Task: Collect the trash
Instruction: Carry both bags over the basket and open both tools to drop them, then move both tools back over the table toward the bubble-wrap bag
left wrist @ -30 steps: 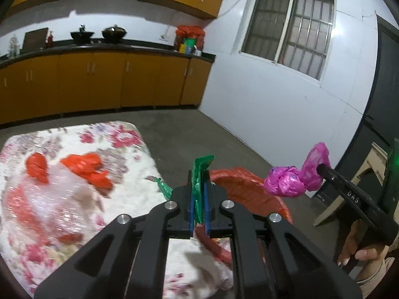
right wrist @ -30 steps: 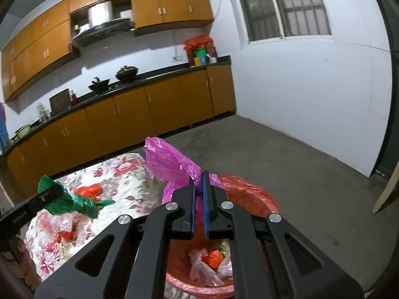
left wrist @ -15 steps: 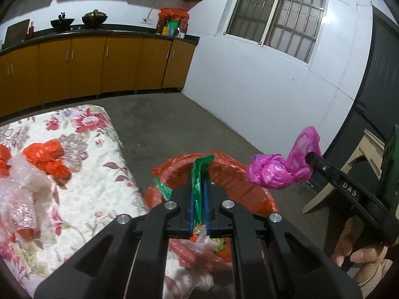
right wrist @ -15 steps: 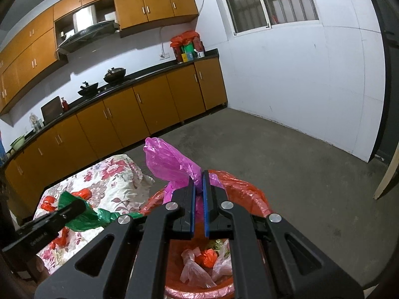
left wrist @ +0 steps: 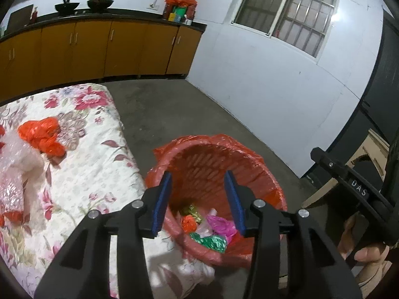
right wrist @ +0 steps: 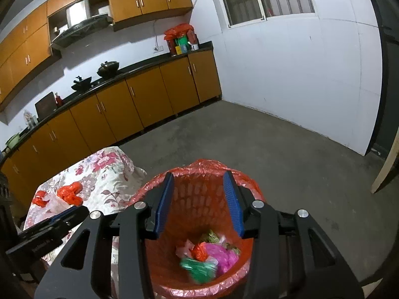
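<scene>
A red basket lined with a red bag (left wrist: 249, 159) (right wrist: 212, 169) stands on the floor beside the table. Both grippers hover over its mouth. My left gripper (left wrist: 199, 179) has its jaws opening with nothing between them. My right gripper (right wrist: 200, 180) is also opening and empty. The green bag (left wrist: 209, 240) (right wrist: 197, 269) and the pink bag (left wrist: 222, 225) (right wrist: 222, 255) lie in the basket among other scraps. The right gripper's black body (left wrist: 349, 182) shows at the right of the left wrist view. More red bags (left wrist: 42, 137) (right wrist: 71, 193) and bubble wrap (left wrist: 15, 169) lie on the table.
The floral tablecloth (left wrist: 87, 174) covers the table to the left of the basket. Orange kitchen cabinets (right wrist: 149, 94) run along the far wall under a dark counter. A white wall (left wrist: 274, 87) with a barred window stands to the right. A wooden piece (right wrist: 386, 167) leans at the far right.
Both grippers came down over the basket and their jaws parted. The green bag left the left gripper and the pink bag left the right; both now lie in the basket.
</scene>
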`<state>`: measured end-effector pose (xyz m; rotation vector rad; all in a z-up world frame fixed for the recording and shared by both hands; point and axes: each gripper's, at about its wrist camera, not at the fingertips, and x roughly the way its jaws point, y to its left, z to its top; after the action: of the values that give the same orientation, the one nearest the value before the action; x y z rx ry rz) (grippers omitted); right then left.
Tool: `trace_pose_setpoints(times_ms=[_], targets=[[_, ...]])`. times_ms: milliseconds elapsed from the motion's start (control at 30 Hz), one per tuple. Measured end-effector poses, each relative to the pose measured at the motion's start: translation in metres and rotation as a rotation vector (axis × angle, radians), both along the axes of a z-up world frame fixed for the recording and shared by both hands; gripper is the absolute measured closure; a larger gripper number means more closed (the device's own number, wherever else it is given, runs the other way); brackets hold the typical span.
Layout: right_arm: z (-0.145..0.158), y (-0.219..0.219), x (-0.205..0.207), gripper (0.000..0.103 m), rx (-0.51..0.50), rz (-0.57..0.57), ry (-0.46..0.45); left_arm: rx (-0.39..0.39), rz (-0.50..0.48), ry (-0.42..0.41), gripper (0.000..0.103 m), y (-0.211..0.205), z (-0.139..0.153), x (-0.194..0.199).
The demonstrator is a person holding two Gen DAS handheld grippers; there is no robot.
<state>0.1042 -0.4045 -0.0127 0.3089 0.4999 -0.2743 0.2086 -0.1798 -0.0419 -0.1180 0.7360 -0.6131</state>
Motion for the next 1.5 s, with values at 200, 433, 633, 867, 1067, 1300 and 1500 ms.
trace_pose_setpoints(times_ms=[200,433,633,867,1067,1300,1500], targets=[[0.006,0.022,0.000,0.061,-0.058,0.051,0.001,0.061,0.086,-0.061,0.038,0.029,0.002,-0.014],[0.007,0.056,0.013,0.060,-0.071,0.154,0.005,0.144,0.235,-0.122,0.029,0.088,0.003,-0.028],[0.005,0.101,0.030,0.060,-0.070,0.277,0.020,0.211,0.388,-0.160,0.027,0.154,-0.002,-0.044],[0.009,0.171,0.058,0.060,-0.049,0.453,0.019,0.252,0.565,-0.153,0.027,0.231,-0.014,-0.056],[0.009,0.242,0.084,0.060,-0.055,0.609,0.028,0.235,0.690,-0.150,0.027,0.285,-0.016,-0.066],[-0.004,0.316,0.120,0.061,-0.058,0.748,0.082,0.215,0.754,-0.133,0.024,0.320,-0.021,-0.073],[-0.030,0.364,0.152,0.060,-0.076,0.787,0.162,0.195,0.786,-0.100,0.024,0.342,-0.031,-0.077]])
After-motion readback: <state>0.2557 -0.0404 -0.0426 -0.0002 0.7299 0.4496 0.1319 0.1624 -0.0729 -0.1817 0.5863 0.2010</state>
